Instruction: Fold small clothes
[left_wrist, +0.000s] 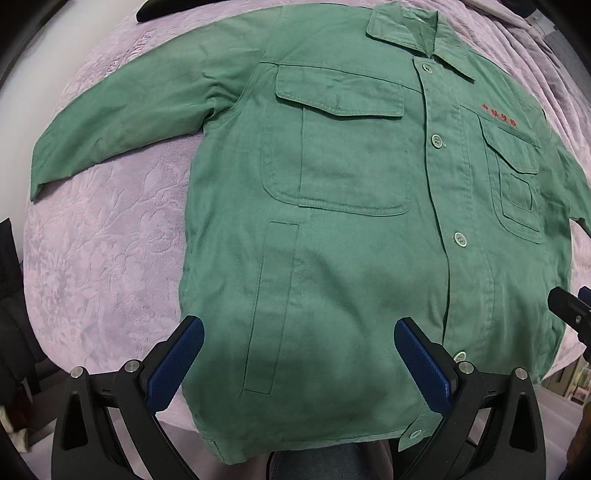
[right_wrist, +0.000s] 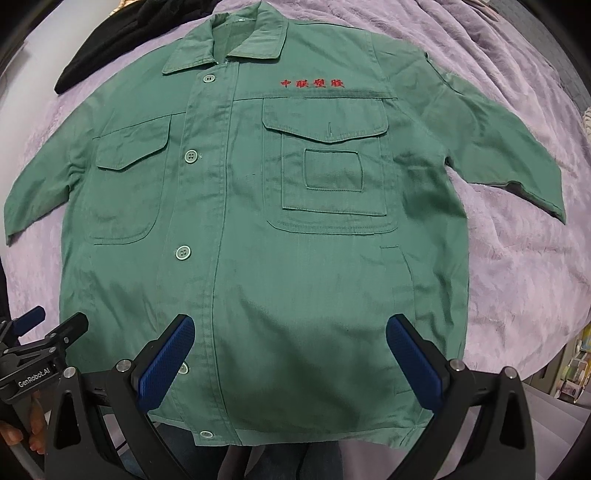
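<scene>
A small green button-up jacket (left_wrist: 351, 229) lies flat and face up on a lilac bedspread (left_wrist: 103, 236), collar far, hem near, both sleeves spread out. It has chest pockets and red embroidered characters (right_wrist: 313, 83). My left gripper (left_wrist: 299, 328) is open and empty, hovering over the jacket's lower left part near the hem. My right gripper (right_wrist: 290, 325) is open and empty over the jacket (right_wrist: 280, 229), above its lower right part. The left gripper also shows in the right wrist view (right_wrist: 40, 332), and the right gripper's tip at the left wrist view's right edge (left_wrist: 570, 306).
A black garment (right_wrist: 110, 48) lies on the bedspread (right_wrist: 517, 266) beyond the jacket's left shoulder. The bed's near edge runs just below the hem, with jeans-clad legs (left_wrist: 332, 461) under it. Shelves with small items (right_wrist: 576, 376) stand at right.
</scene>
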